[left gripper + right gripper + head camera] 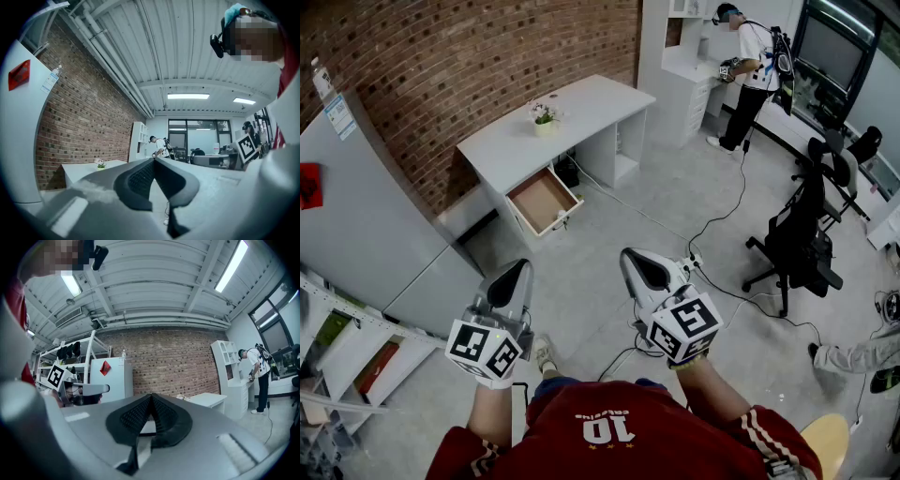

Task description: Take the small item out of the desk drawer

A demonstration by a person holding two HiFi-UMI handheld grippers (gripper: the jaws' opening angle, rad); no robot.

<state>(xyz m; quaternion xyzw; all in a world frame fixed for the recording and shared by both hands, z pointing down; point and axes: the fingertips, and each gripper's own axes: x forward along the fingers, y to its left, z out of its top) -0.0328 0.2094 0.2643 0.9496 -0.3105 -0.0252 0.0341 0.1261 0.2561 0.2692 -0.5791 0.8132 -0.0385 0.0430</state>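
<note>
Cabinet: the grey cabinet [366, 206] stands at the far left against the brick wall, well apart from you.
Left gripper: your left gripper [517, 274] [153, 160] is held level, near your body. Its jaws are pressed together at the tips with nothing between them.
Drawer: the drawer [539, 199] stands pulled open under the left part of the desk, far ahead of both grippers. Its brown floor is bare where you can see it.
Small thing: a small thing [560, 221] shows at the drawer's near right corner. You cannot tell whether it lies inside or hangs on the front.
Desk: the white desk [581, 108] sits along the brick wall with a flower pot [544, 117] on top.
Right gripper: your right gripper [634, 262] [151, 395] is level, just right of the left one. Its jaws are closed tip to tip and hold nothing.
Person: another person [755, 66] stands at the far right by the white shelves.
Chair: a black chair [802, 244] stands on the floor to your right.
</note>
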